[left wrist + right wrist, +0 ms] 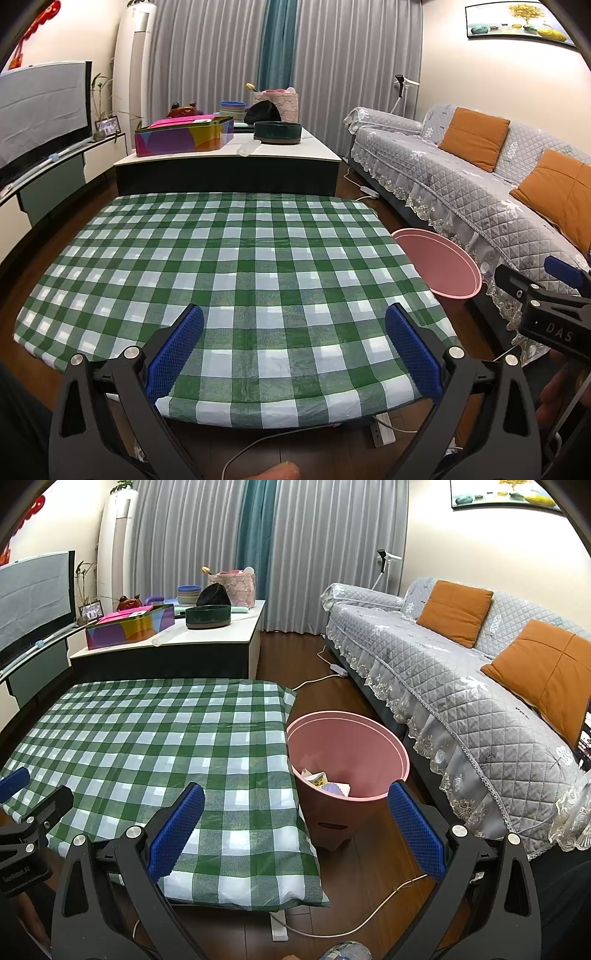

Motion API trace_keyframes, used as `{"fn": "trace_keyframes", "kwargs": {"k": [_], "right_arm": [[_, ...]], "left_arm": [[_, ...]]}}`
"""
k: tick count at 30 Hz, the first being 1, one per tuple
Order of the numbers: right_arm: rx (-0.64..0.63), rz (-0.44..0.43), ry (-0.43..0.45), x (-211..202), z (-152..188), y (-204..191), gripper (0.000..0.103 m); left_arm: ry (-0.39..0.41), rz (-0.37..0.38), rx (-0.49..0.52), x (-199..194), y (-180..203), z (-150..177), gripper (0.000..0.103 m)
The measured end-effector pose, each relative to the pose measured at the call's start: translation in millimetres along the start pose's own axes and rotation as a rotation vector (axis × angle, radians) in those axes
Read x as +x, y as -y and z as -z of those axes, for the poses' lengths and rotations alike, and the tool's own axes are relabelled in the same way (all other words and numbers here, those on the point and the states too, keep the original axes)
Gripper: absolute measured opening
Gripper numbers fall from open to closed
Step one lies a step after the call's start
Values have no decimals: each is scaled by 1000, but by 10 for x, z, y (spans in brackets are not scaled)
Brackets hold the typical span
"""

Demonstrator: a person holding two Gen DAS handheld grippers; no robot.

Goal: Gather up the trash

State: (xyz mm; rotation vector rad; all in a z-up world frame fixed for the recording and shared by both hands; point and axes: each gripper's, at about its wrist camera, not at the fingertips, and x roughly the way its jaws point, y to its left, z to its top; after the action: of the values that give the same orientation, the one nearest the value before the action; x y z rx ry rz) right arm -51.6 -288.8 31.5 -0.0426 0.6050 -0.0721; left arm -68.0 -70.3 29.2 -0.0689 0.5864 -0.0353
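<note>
A pink trash bin (373, 738) stands on the floor at the right edge of the table with the green checked cloth (147, 738). Crumpled wrappers and paper (325, 781) lie at its bottom. In the left wrist view only the bin's rim (439, 266) shows past the table's right side. My left gripper (293, 332) hangs open over the near part of the cloth (240, 258), with nothing between its blue pads. My right gripper (295, 816) is open too, over the table's near right corner and the bin, holding nothing. No loose trash shows on the cloth.
A grey-covered sofa (461, 672) with orange cushions runs along the right, close to the bin. Behind the table stands a low cabinet (207, 638) with a colourful box, bowls and a basket. A white cable (369, 915) and power strip lie on the wooden floor.
</note>
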Motion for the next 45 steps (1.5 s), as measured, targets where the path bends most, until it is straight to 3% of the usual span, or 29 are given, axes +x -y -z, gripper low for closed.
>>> {"fn": "trace_keyframes", "kwargs": {"k": [28, 36, 45], "right_arm": [[1, 2, 3, -29, -8, 26, 98], [7, 6, 3, -32, -7, 36, 98], [11, 8, -3, -17, 1, 33, 98]], "left_arm": [[13, 14, 29, 1, 83, -12, 95], [31, -11, 45, -9, 80, -8, 95], [9, -9, 36, 25, 44, 1, 95]]}}
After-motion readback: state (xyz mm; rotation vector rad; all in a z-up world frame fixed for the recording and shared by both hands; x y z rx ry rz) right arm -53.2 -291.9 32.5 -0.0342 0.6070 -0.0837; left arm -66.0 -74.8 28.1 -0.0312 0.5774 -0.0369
